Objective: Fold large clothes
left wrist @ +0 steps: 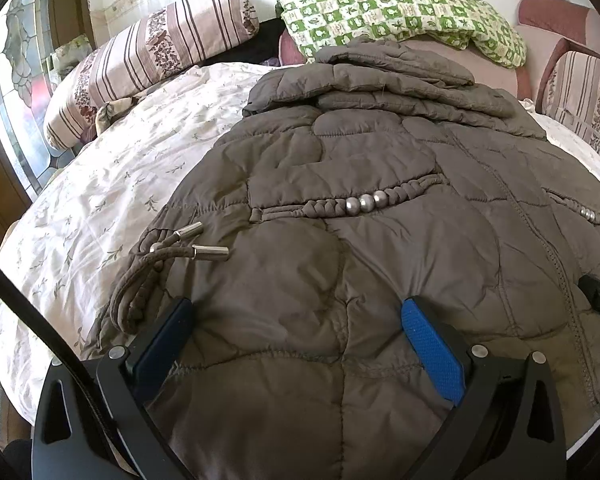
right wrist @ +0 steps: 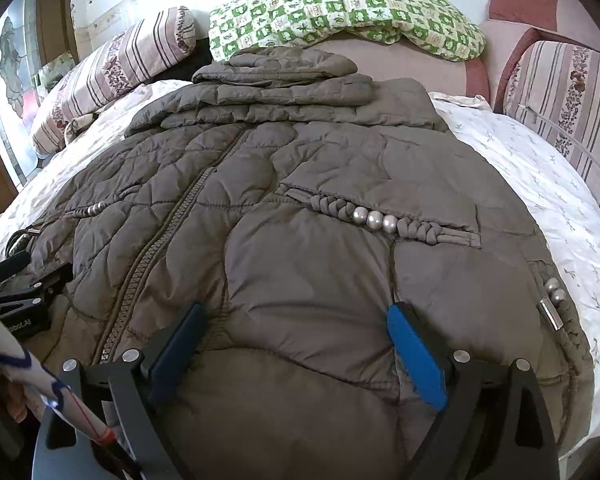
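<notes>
Quilted jacket [left wrist: 340, 240] lies zipped, front up on the bed [left wrist: 100, 184], sleeves already folded across the top. Left gripper [left wrist: 296, 312] and right gripper [right wrist: 296, 316] hover at the hem, jaws wide, holding nothing. Next: pinch hem, fold upward.

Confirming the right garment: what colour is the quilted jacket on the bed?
Taupe, a greyish brown, jacket; right wrist view shows it best.

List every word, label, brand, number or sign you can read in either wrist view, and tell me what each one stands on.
"obotAI": pale letters on the black body of the left claw, at the left edge of the right wrist view; the start of the word is cut off.
Nothing else readable: no lettering shows on the brown quilted jacket, the green checked pillow or the striped pillows.
</notes>
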